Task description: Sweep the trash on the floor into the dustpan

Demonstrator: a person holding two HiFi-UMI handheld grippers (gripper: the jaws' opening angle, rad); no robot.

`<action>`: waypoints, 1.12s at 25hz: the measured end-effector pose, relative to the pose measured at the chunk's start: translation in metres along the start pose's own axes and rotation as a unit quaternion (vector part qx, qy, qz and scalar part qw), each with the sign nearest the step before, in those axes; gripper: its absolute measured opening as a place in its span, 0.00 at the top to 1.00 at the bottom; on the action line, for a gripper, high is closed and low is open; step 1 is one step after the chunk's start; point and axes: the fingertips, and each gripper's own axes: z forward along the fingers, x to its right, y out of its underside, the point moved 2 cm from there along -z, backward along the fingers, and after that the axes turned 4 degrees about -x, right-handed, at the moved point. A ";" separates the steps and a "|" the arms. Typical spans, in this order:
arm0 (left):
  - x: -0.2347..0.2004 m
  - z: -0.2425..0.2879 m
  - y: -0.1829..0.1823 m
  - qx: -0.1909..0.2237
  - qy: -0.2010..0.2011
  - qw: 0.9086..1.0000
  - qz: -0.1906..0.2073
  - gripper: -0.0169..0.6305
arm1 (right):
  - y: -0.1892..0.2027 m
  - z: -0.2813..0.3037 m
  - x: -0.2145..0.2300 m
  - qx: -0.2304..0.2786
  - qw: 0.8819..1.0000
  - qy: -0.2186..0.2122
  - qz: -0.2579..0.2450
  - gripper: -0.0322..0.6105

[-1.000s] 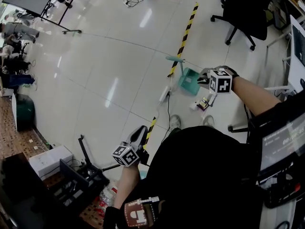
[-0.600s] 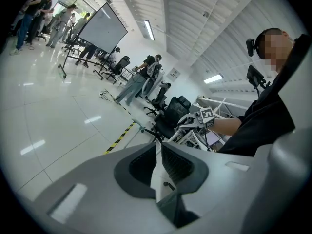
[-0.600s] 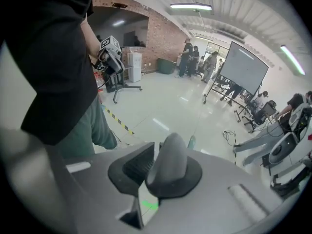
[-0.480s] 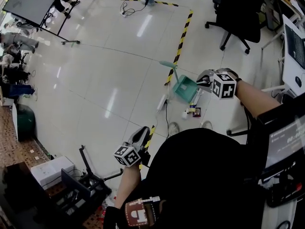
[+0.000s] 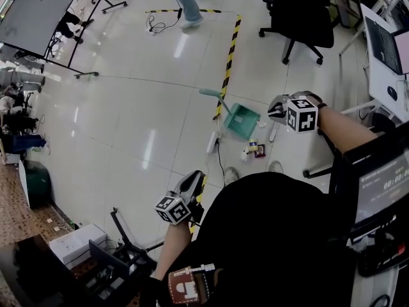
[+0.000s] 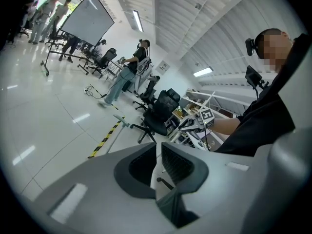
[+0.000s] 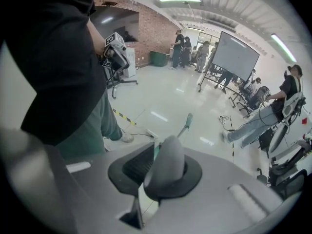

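Trash [image 5: 254, 148], a few small crumpled scraps of white, dark and coloured wrapper, lies on the glossy white tiled floor [image 5: 128, 114]. It is just beside the green plastic dustpan [image 5: 243, 121], on the side away from the pan's long handle. The dustpan sits at the near end of a yellow-and-black striped tape line [image 5: 227, 62], with a white power strip [image 5: 211, 143] close by.

The right gripper [image 5: 276, 107] is clamped on a pale grey, smooth, round-topped broom handle [image 7: 165, 165]. In the right gripper view the handle fills the gap and presses against the ribbed black pad of the one jaw that shows; the other jaw is behind it. In the head view the pale shaft runs from that gripper down to the floor, just right of the scraps. Its brush end is too small to make out.

The left gripper [image 5: 190, 181] hangs low by the person's hip, well apart from the dustpan. Its jaws are drawn almost together, with only a thin slit between the ribbed pads and nothing in it.

A second ago the scraps showed right under the right gripper's marker cube; now they lie clear of it to the left. The head view now takes in more of the black wheeled office chair [image 5: 297, 11]. The left gripper has kept its place.
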 end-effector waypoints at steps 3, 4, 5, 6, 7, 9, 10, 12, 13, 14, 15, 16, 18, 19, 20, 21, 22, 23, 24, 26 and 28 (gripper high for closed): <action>-0.003 -0.012 0.002 0.004 -0.012 1.000 -0.004 0.92 | -0.008 0.018 -0.002 -0.003 1.000 -0.009 -0.021 0.91; -0.005 -0.017 0.003 0.007 -0.017 1.000 -0.007 0.92 | -0.013 0.024 0.000 0.000 1.000 -0.009 -0.027 0.91; -0.008 -0.022 0.005 0.010 -0.023 1.000 -0.010 0.92 | -0.020 0.030 0.004 0.003 0.999 -0.009 -0.033 0.91; -0.011 -0.027 0.006 0.013 -0.029 0.999 -0.013 0.92 | -0.027 0.036 0.007 0.004 0.999 -0.010 -0.042 0.91; -0.013 -0.032 0.007 0.015 -0.034 0.999 -0.015 0.92 | -0.034 0.042 0.010 0.005 0.999 -0.012 -0.053 0.91; -0.017 -0.042 0.010 0.020 -0.044 0.999 -0.020 0.92 | -0.050 0.052 0.014 0.008 0.997 -0.015 -0.075 0.91; -0.019 -0.048 0.011 0.022 -0.048 0.998 -0.022 0.92 | -0.059 0.056 0.014 0.011 0.996 -0.015 -0.084 0.91; -0.023 -0.057 0.012 0.026 -0.053 0.998 -0.025 0.92 | -0.078 0.060 0.013 0.020 0.995 -0.015 -0.100 0.91; -0.025 -0.061 0.013 0.028 -0.055 0.998 -0.026 0.92 | -0.087 0.060 0.012 0.025 0.994 -0.014 -0.106 0.91; -0.027 -0.063 0.013 0.031 -0.056 0.998 -0.027 0.92 | -0.095 0.059 0.012 0.032 0.993 -0.011 -0.110 0.91; -0.028 -0.065 0.012 0.033 -0.056 0.997 -0.028 0.92 | -0.101 0.056 0.012 0.038 0.993 -0.007 -0.113 0.91; -0.029 -0.065 0.012 0.035 -0.055 0.997 -0.028 0.92 | -0.105 0.053 0.013 0.044 0.993 -0.003 -0.113 0.91; -0.031 -0.064 0.011 0.037 -0.051 0.998 -0.028 0.92 | -0.112 0.044 0.014 0.055 0.992 0.005 -0.110 0.91; -0.031 -0.063 0.011 0.037 -0.048 0.998 -0.027 0.92 | -0.114 0.038 0.015 0.060 0.992 0.007 -0.107 0.91; -0.030 -0.061 0.010 0.037 -0.044 0.998 -0.026 0.92 | -0.116 0.032 0.016 0.063 0.993 0.010 -0.103 0.91; -0.030 -0.058 0.009 0.036 -0.041 0.998 -0.024 0.92 | -0.116 0.027 0.017 0.067 0.993 0.012 -0.098 0.91; -0.030 -0.053 0.008 0.034 -0.037 0.998 -0.023 0.92 | -0.115 0.021 0.019 0.069 0.993 0.015 -0.094 0.91; -0.029 -0.049 0.006 0.032 -0.034 0.999 -0.022 0.92 | -0.114 0.016 0.021 0.071 0.993 0.016 -0.090 0.91; -0.028 -0.045 0.005 0.030 -0.031 0.999 -0.021 0.92 | -0.111 0.011 0.022 0.071 0.994 0.017 -0.087 0.91; -0.024 -0.038 0.003 0.027 -0.026 0.999 -0.019 0.92 | -0.105 0.004 0.022 0.065 0.994 0.016 -0.086 0.91; -0.021 -0.033 0.002 0.024 -0.022 0.999 -0.017 0.92 | -0.095 -0.001 0.020 0.054 0.995 0.010 -0.086 0.91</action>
